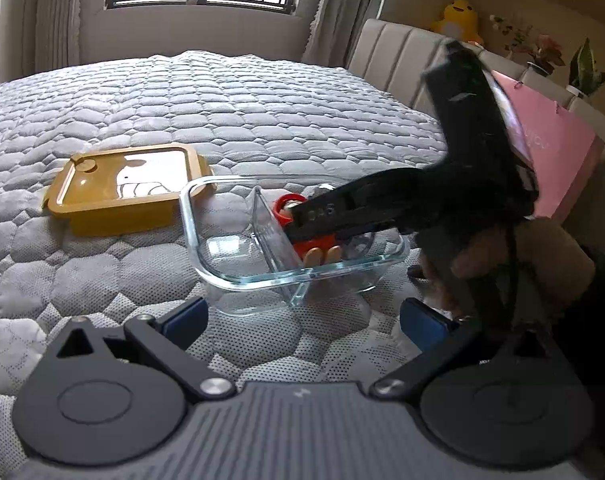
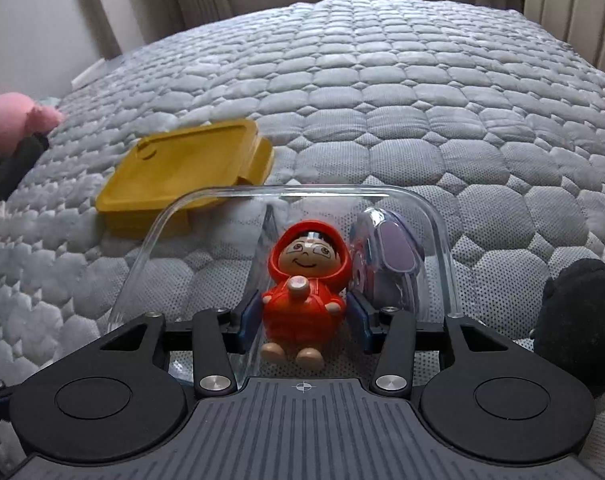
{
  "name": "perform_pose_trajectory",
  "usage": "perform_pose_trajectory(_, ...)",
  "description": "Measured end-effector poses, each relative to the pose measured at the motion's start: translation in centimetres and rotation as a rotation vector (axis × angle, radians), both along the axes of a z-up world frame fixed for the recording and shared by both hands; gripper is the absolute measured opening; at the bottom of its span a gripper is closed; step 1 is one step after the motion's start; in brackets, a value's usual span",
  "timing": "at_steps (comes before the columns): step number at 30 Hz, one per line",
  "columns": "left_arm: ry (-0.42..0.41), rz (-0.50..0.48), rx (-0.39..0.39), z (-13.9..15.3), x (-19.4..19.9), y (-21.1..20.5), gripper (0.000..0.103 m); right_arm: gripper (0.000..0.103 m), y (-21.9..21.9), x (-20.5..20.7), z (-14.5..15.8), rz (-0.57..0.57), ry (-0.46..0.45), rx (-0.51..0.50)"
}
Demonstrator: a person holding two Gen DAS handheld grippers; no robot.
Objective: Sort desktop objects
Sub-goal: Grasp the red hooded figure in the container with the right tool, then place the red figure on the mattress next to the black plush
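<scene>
Biggest thing here is the bed, grey quilted cover filling most of both views. On it sits a clear glass container with a divider wall down the middle, lower centre of the left wrist frame. Just beside it, toward the upper left, there's a yellow lid lying flat with a white cartoon print on top, touching or nearly touching the glass corner.

The red hooded figurine is in the container's right-hand compartment, right next to the divider. In the right wrist view its long axis runs bottom to top of the frame, head up, tan feet toward the camera, smiling face looking at the lens. A purplish item sits beside it on the right, too blurry to name.

Right gripper is narrowed onto the figurine, blue pads pressed against both sides of its body. Some raised lettering shows on its finger in the left view, not properly readable.

Left gripper is spread wide, holding nothing, hovering just short of the container
</scene>
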State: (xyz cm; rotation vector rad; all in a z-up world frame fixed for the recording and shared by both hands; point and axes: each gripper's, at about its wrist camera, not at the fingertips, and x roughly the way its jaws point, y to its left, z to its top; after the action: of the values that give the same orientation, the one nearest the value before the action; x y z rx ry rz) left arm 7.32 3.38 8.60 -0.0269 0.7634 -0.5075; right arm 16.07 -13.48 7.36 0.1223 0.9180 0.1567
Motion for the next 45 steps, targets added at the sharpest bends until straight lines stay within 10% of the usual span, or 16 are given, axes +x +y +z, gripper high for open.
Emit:
perform_pose_trajectory(15, 0.016, 0.155, -0.061, 0.4, 1.9, 4.6, 0.103, 0.048, -5.6, -6.0, 8.0, -0.080, -0.235, 0.104)
perform_pose_trajectory(27, 0.030, 0.141, -0.053, 0.0, 2.0, 3.8, 0.103, 0.039, -7.7, -14.8, 4.5, -0.129, -0.272, -0.044)
perform_pose_trajectory(33, 0.030, 0.078, 0.008, -0.7, 1.5, 1.3, 0.103, 0.043, -10.2, -14.0, 2.3, -0.235, -0.254, -0.066)
perform_pose_trajectory(37, 0.050, 0.048, 0.019, -1.3, 1.4, 0.2, 0.103, 0.103, -8.8, -13.3, 4.9, -0.160, -0.393, -0.058)
perform_pose_trajectory(42, 0.043, -0.007, 0.037, -1.4, 0.6, -1.0, 0.103, 0.103, -3.3, -7.4, 6.2, 0.070, -0.301, -0.139)
perform_pose_trajectory(45, 0.025, -0.017, 0.043, -1.2, 0.1, -1.0, 0.103, 0.080, -1.5, -3.7, 4.6, 0.068, -0.168, -0.089)
